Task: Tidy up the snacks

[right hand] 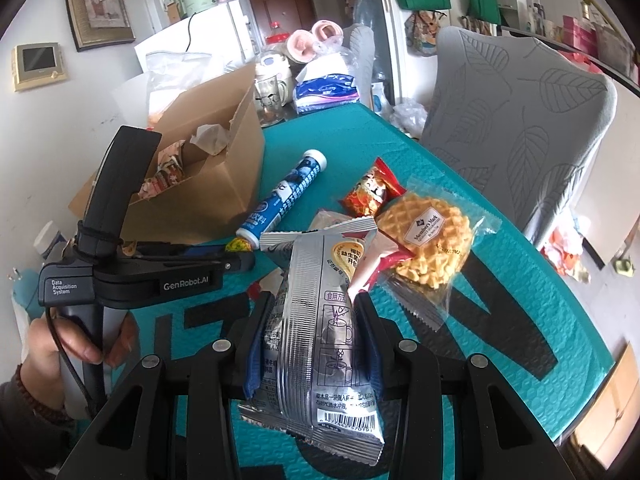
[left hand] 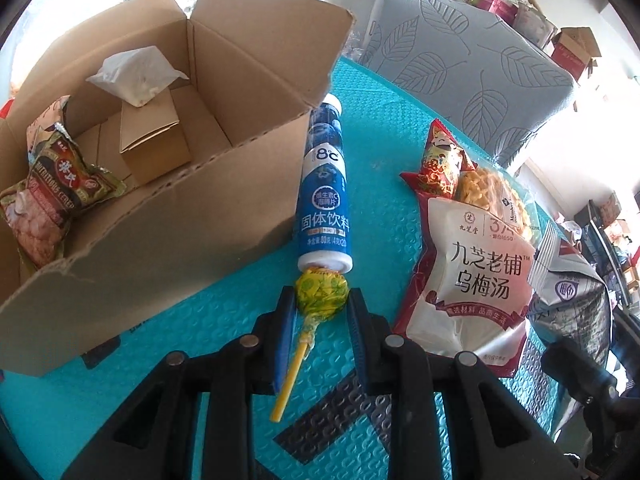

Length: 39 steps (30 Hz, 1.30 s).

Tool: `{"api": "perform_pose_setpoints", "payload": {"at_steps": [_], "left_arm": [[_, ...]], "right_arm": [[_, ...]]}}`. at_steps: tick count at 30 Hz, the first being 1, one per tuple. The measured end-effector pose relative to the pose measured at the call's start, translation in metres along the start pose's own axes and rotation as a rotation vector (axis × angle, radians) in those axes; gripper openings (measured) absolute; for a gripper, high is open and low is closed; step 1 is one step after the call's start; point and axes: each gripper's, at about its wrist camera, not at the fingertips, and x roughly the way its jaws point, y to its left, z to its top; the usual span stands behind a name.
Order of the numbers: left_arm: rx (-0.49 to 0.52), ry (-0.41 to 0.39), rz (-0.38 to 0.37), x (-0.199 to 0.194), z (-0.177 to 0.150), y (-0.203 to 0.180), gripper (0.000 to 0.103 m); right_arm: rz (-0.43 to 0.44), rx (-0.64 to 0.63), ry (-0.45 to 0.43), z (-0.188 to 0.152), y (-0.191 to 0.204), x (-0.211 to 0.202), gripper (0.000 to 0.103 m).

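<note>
My left gripper [left hand: 320, 300] is around a yellow-green lollipop [left hand: 320, 290] lying on the teal mat, its fingers close on both sides of the candy head. A blue tablet tube [left hand: 325, 192] lies just beyond it against the open cardboard box [left hand: 172, 216]. The box holds a green snack pack [left hand: 60, 188], a small carton and a tissue. My right gripper [right hand: 310, 304] is shut on a silver drink-powder sachet [right hand: 320, 328]. The left gripper also shows in the right wrist view [right hand: 236, 262].
On the mat [left hand: 380, 128] lie a white plum-drink pouch [left hand: 476, 272], a red candy pack [left hand: 440, 160] and a wrapped waffle [right hand: 428, 240]. A grey leaf-pattern chair [left hand: 472, 60] stands behind the table. Cups and tissue packs [right hand: 324, 88] crowd the far end.
</note>
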Motion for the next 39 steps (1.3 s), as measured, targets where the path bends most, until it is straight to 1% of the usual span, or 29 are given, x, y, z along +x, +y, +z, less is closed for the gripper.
{"api": "perform_pose_setpoints", "payload": {"at_steps": [3,6,9,12,16,20,25,29,33,39], "left_arm": [[-0.004,0.002,-0.001,0.003,0.005,0.0,0.025],[-0.026,0.003,-0.017,0.003,0.009,0.006,0.025],[-0.063,-0.031,-0.047,0.002,0.007,0.013,0.025],[-0.042,-0.054,-0.036,-0.001,0.002,0.014,0.025],[-0.031,-0.058,-0.062,-0.008,-0.006,0.012,0.025],[-0.001,-0.08,-0.056,-0.028,-0.018,0.008,0.025],[0.011,-0.1,-0.058,-0.053,-0.031,0.007,0.025],[0.001,-0.117,-0.053,-0.071,-0.045,0.015,0.025],[-0.005,-0.144,-0.032,-0.096,-0.062,0.023,0.025],[-0.062,-0.174,-0.028,-0.12,-0.078,0.035,0.025]], "right_arm": [[0.001,0.003,0.002,-0.001,0.0,0.0,0.04],[0.002,0.006,0.005,-0.002,0.001,0.001,0.04],[0.007,0.009,0.007,-0.002,0.002,0.002,0.04],[0.004,0.008,0.01,-0.005,0.002,0.002,0.04],[0.004,0.015,0.011,-0.007,0.001,0.001,0.04],[0.006,0.022,0.013,-0.008,0.001,0.001,0.04],[0.023,0.012,0.012,-0.009,0.007,0.001,0.04],[0.049,-0.006,0.014,-0.011,0.018,0.001,0.04],[0.082,-0.031,0.021,-0.013,0.032,0.003,0.04],[0.143,-0.082,0.023,-0.015,0.059,0.002,0.04]]}}
